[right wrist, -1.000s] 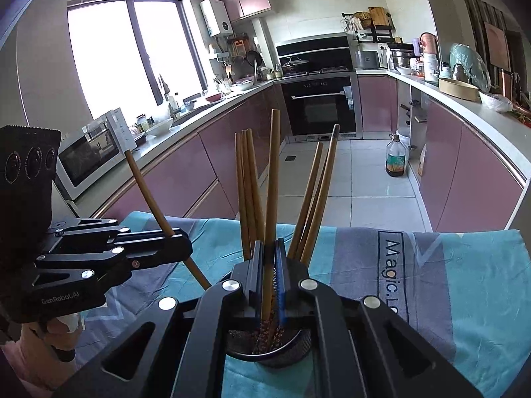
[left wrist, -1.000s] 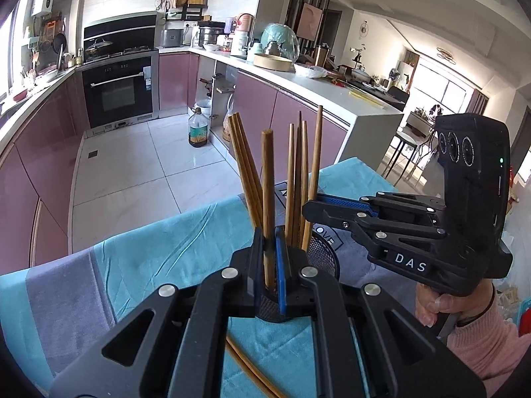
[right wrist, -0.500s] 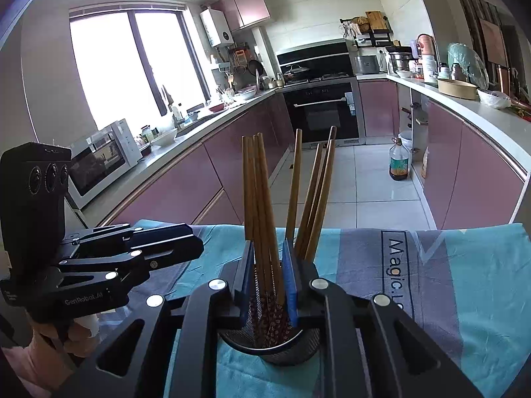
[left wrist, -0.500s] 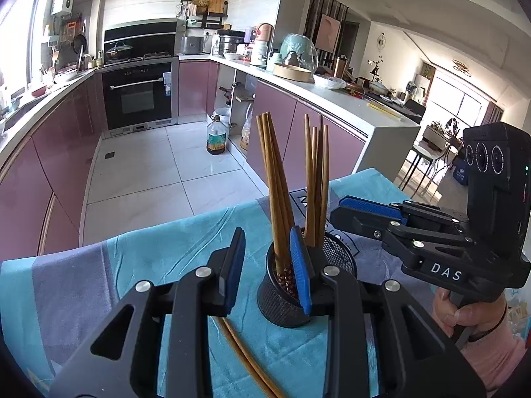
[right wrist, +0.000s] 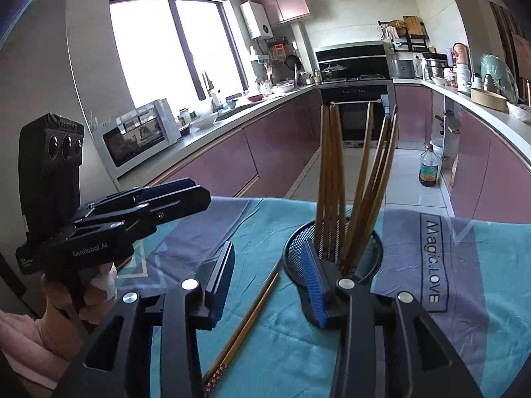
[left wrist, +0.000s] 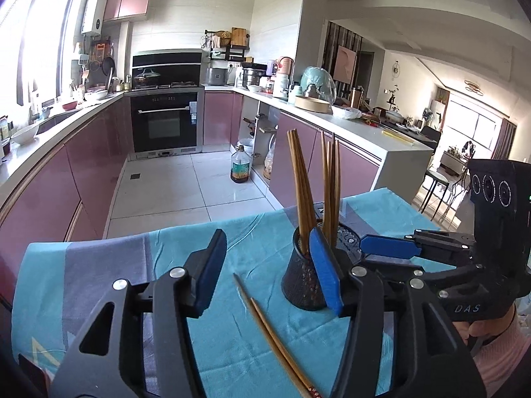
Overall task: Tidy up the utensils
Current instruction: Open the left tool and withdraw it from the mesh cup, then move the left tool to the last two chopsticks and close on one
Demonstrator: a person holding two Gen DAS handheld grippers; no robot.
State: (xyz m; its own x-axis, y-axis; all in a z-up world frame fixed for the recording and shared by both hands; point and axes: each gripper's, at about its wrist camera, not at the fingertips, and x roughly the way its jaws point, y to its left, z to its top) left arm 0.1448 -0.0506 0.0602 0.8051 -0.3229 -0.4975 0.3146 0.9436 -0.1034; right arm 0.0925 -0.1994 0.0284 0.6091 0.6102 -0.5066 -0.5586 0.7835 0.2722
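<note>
Wooden chopsticks stood in the mesh cup; both grippers had just been opening, empty; the right one, close by, could tip the cup.

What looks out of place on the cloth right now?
Two chopsticks lie loose on the cloth beside the mesh holder, while the rest stand upright in it. Nothing looks spilled or damaged.

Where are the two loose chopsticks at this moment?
The loose chopsticks lie flat on the blue cloth, just left of the black mesh holder in both wrist views.
</note>
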